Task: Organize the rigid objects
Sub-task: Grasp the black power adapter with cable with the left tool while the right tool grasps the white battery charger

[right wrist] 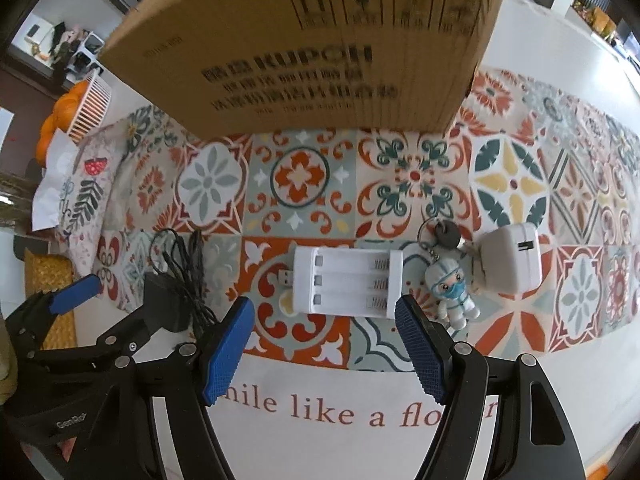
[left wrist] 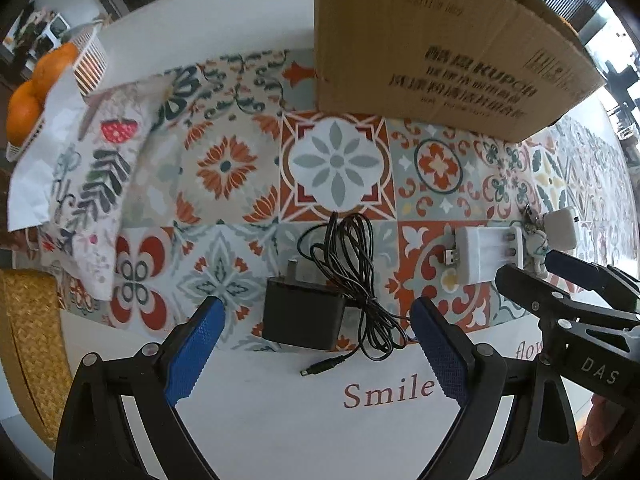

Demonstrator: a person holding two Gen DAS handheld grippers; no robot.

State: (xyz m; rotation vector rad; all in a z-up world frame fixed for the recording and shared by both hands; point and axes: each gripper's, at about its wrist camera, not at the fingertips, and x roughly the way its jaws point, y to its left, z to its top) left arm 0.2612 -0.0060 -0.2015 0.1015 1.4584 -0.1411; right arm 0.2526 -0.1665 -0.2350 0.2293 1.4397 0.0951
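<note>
A black power adapter (left wrist: 302, 322) with a tangled black cable (left wrist: 352, 264) lies on the patterned tablecloth, just ahead of my open, empty left gripper (left wrist: 320, 312). A white USB battery charger (right wrist: 348, 282) lies just ahead of my open, empty right gripper (right wrist: 324, 312). Right of it are a keychain with a small masked figure (right wrist: 452, 290) and a white plug adapter (right wrist: 514, 262). The charger (left wrist: 486, 254) and my right gripper (left wrist: 536, 270) also show at the right in the left wrist view. My left gripper (right wrist: 76, 292) shows at the left in the right wrist view, with the black adapter (right wrist: 164, 304) behind it.
A large cardboard box (right wrist: 312, 52) stands behind the objects on the cloth. At the far left are a folded patterned cloth (left wrist: 96, 184), white paper (left wrist: 32, 176) and a white basket of oranges (left wrist: 40, 80). A woven mat (left wrist: 32, 344) lies at the near left edge.
</note>
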